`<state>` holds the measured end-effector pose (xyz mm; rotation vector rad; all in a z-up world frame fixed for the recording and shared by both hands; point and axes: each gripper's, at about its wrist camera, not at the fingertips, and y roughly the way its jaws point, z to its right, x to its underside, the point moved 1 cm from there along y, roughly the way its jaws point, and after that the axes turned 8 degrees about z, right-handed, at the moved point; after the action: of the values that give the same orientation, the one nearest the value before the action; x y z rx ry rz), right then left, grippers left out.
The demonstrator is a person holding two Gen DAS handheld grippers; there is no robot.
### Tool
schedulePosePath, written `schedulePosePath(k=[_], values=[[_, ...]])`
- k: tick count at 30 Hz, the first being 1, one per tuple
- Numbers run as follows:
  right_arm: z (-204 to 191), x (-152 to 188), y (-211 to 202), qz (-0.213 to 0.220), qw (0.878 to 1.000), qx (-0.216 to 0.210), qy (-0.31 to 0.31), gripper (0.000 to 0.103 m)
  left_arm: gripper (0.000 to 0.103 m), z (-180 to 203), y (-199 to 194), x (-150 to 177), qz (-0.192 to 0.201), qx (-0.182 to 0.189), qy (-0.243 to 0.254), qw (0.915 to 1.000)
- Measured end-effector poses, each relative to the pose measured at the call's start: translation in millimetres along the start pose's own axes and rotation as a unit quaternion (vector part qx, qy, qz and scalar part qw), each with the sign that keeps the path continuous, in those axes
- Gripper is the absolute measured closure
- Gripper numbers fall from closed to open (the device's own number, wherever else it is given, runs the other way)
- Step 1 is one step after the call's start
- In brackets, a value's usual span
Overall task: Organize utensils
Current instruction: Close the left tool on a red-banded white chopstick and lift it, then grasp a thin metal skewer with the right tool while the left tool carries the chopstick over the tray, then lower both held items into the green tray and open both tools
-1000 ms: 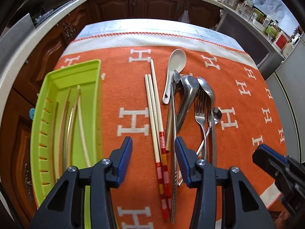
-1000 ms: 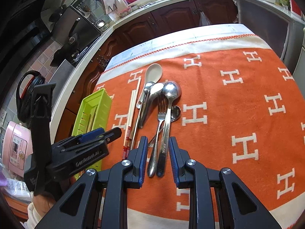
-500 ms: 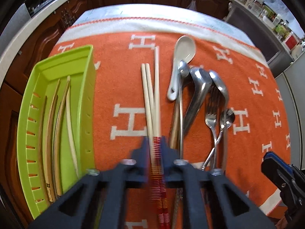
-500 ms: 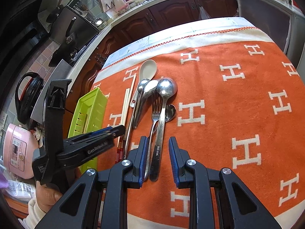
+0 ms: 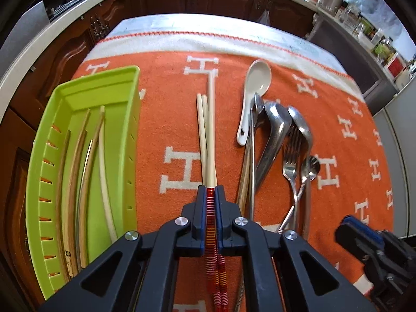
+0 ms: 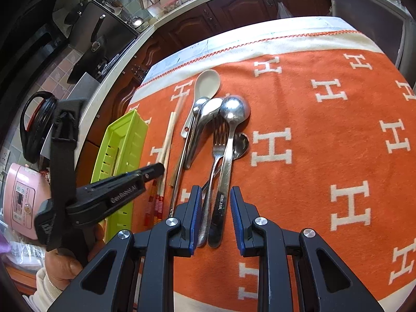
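My left gripper (image 5: 211, 189) is shut on the red-striped ends of the pale chopsticks (image 5: 209, 135), which lie on the orange cloth. My right gripper (image 6: 215, 191) is open, and the handles of a steel spoon (image 6: 234, 109) and a fork (image 6: 219, 135) lie between its fingers without the pads pressing on them. More steel spoons and a white ceramic spoon (image 6: 208, 83) are bunched beside them. The green tray (image 5: 104, 74) at the left holds several wooden chopsticks (image 5: 85, 169). In the right wrist view the left gripper (image 6: 156, 167) reaches in from the left.
The orange cloth (image 6: 325, 130) with white H marks covers the table, and its right half is bare. Dark wooden cabinets and a kitchen counter stand beyond the far edge. A pink rice cooker (image 6: 20, 200) sits low at the left, and a hand (image 6: 62, 262) holds the left gripper.
The left jaws closed from wide apart onto the red-striped chopstick ends. The right gripper sank a little toward the spoon and fork handles, its opening unchanged.
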<state>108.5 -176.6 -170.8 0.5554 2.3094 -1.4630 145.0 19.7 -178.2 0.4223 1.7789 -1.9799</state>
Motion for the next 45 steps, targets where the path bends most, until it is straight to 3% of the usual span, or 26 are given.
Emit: schedulePosePath(k=[15, 25, 33, 36, 45], values=[[-26, 7, 25, -0.014, 0.999, -0.028, -0.014, 0.08, 0.099, -8, -75, 0, 0.083, 0.011, 0.002, 0.9965], [-57, 7, 67, -0.035, 0.999, -0.024, -0.03, 0.08, 0.099, -62, -122, 14, 0.122, -0.05, -0.015, 0.9911], [-78, 11, 93, -0.039, 0.997, 0.022, -0.066, 0.081, 0.099, -81, -131, 25, 0.126, -0.079, -0.019, 0.9887], [-82, 13, 97, -0.033, 0.995, 0.047, -0.086, 0.092, 0.099, -85, -129, 30, 0.118, -0.083, -0.017, 0.9893], [-79, 15, 85, -0.03, 0.997, 0.039, -0.052, 0.098, 0.096, -104, -128, 42, 0.099, -0.083, -0.039, 0.9908]])
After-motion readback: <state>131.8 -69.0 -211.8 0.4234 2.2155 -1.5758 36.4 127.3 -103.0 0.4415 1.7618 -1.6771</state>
